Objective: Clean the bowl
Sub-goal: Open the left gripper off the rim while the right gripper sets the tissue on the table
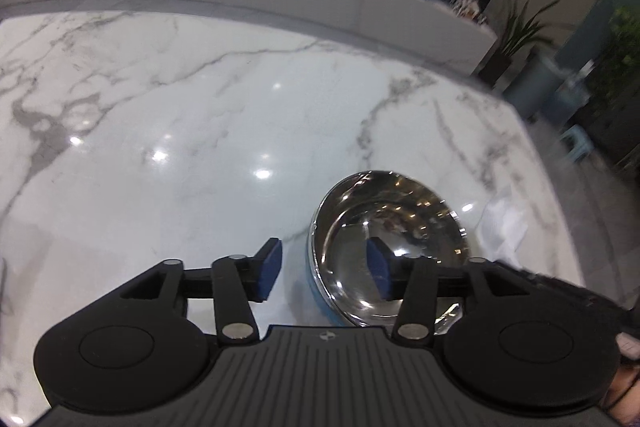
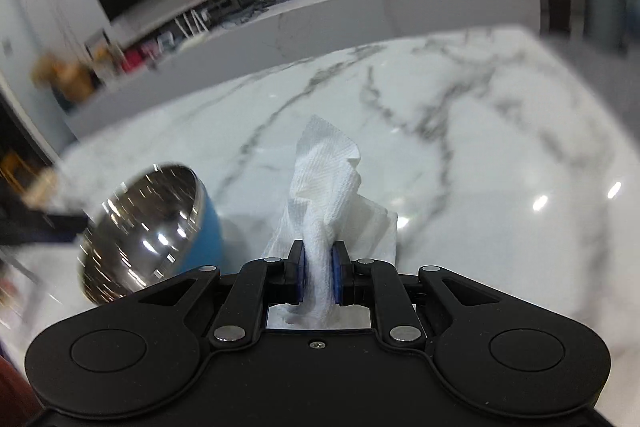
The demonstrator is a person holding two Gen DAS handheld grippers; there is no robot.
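Right now I have both grippers angled steeply down toward a white marble table (image 1: 168, 115) with grey veins. My left gripper (image 1: 326, 273) has its jaws apart: one blue pad sits just outside the bowl's rim and the other hangs over the bowl's inside, and neither presses on it. The bowl (image 1: 384, 227), shiny steel inside with a blue outer wall, looks tipped in both views, though I cannot tell whether that is real tilt or lens distortion. I see nothing in it but reflections of ceiling lights.

My right gripper (image 2: 319, 273) has its jaws drawn together, clamped on a crumpled white paper towel (image 2: 326, 179), which sticks up and forward from between the pads. In the right wrist view the bowl lies to the left of this gripper, apart from the towel. In the left wrist view part of the towel shows just to the right of the bowl.
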